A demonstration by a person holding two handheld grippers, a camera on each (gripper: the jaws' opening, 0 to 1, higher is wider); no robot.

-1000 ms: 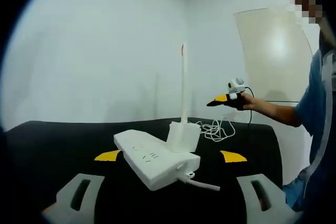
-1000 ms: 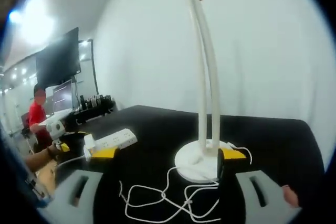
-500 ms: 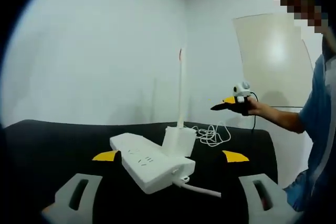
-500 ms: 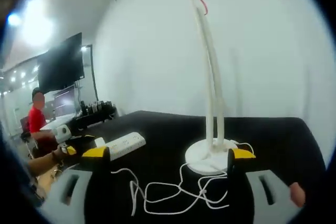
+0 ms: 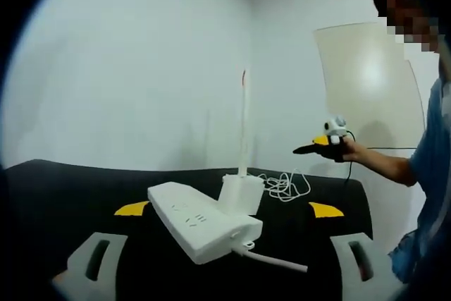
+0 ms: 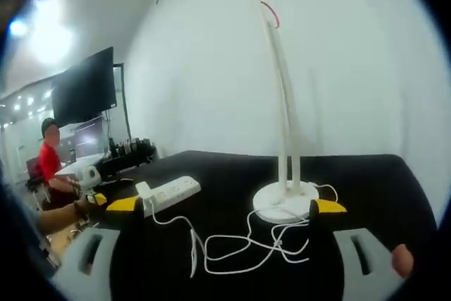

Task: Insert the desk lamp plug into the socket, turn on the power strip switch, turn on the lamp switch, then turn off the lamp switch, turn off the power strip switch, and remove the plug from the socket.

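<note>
Lamp [image 6: 285, 125] stands upright on the black surface [image 6: 366, 174], its white cord [image 6: 239, 248] lying loose beside the power strip [image 5: 201, 220]. Left gripper [image 5: 229, 211] and right gripper [image 6: 224, 206] both gape wide, empty, above the surface.

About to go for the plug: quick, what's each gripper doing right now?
Left gripper: open, holding nothing, facing the power strip.
Right gripper: open, holding nothing, above the loose lamp cord.
</note>
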